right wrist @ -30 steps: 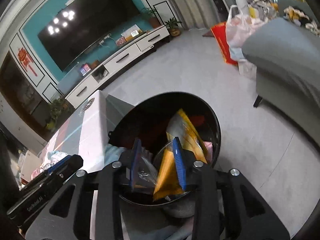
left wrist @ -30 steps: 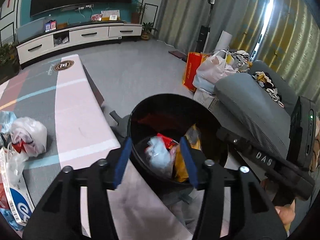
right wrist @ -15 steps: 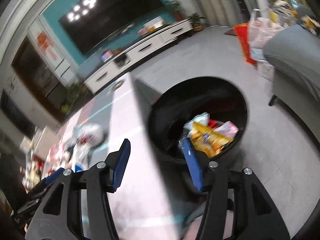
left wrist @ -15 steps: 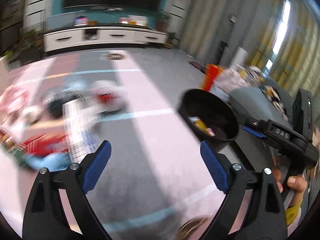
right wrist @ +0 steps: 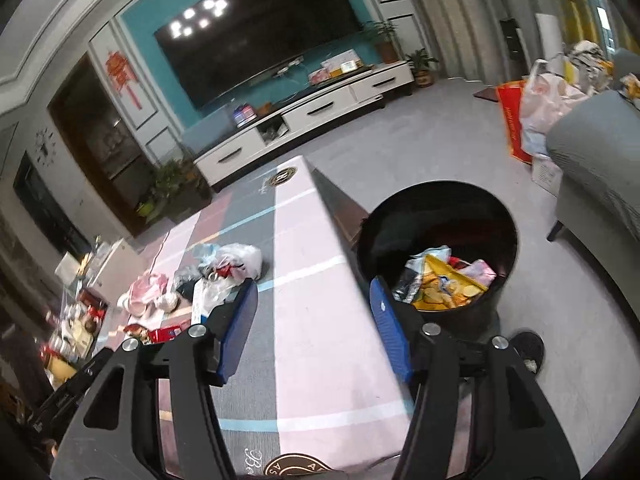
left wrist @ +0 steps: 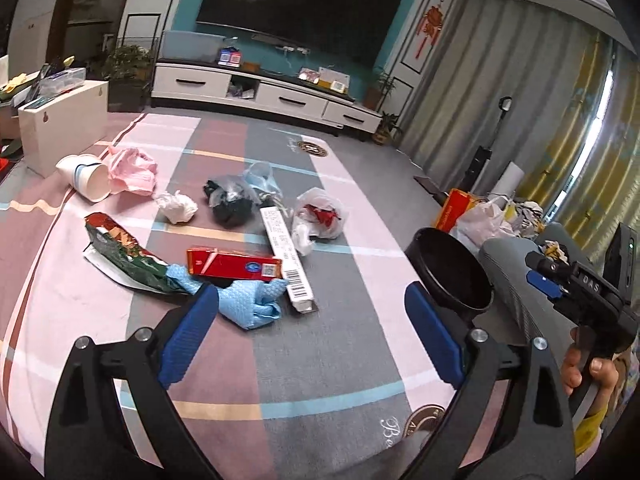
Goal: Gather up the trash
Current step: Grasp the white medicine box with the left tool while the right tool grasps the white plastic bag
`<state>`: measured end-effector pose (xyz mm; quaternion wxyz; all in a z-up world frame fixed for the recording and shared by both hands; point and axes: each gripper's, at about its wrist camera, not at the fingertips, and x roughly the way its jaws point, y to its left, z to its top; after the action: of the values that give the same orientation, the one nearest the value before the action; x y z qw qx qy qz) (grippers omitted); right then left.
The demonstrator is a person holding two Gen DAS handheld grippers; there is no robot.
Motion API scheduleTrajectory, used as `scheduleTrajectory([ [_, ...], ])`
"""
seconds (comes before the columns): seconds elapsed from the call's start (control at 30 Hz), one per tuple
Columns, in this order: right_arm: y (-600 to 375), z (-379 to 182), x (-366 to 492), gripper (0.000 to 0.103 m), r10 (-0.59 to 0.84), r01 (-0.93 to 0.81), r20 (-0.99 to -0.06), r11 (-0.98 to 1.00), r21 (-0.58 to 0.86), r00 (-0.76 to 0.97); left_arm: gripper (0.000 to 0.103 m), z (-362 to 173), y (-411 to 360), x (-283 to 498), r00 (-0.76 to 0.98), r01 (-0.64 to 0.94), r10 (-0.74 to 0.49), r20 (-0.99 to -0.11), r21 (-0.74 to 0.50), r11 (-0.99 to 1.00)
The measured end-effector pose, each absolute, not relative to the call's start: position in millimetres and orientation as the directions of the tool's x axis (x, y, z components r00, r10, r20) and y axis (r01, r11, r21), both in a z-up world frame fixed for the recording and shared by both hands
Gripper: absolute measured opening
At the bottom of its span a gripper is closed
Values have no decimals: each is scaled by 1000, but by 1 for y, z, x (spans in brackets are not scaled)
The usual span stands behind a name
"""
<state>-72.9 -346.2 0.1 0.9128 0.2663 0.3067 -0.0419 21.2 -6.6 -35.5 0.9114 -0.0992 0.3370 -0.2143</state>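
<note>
Left claw [left wrist: 312,320] | opened, empty; swung from bin [left wrist: 452,272] to table litter

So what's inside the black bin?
The black bin holds a yellow snack bag on top, with pink, red and clear wrappers around it. Whatever lies underneath them is covered.

Bare tablecloth [left wrist: 320,360] lies clear in front of the trash cluster; the blue cloth [left wrist: 252,304] and long white box [left wrist: 286,256] sit nearest. The black bin [right wrist: 436,248] stands open-topped beside the table edge.
</note>
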Motion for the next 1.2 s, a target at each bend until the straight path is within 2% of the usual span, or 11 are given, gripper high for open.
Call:
scheduleTrajectory([
  [0.27, -354, -6, -77, 58, 89, 249, -583, 844, 475, 808, 94, -32, -11, 18, 682, 322, -451, -575, -318, 892],
  [0.63, -328, -20, -56, 60, 178, 177, -610, 862, 476, 772, 94, -40, -2, 29, 694, 257, -391, -604, -300, 919],
  [0.83, -274, -39, 0, 65, 301, -3, -652, 909, 417, 696, 94, -60, 4, 54, 681, 151, -314, -662, -292, 944],
  [1.0, -242, -57, 67, 65, 348, -83, -678, 916, 392, 648, 94, -66, -26, 70, 658, 223, -351, -666, -273, 936],
  [1.13, -231, -72, 119, 65, 393, -99, -683, 899, 427, 615, 83, -71, -55, 93, 637, 274, -333, -695, -200, 941],
  [1.2, -227, -77, 141, 65, 395, -109, -691, 901, 420, 605, 83, -73, -63, 105, 625, 284, -330, -708, -187, 940],
])
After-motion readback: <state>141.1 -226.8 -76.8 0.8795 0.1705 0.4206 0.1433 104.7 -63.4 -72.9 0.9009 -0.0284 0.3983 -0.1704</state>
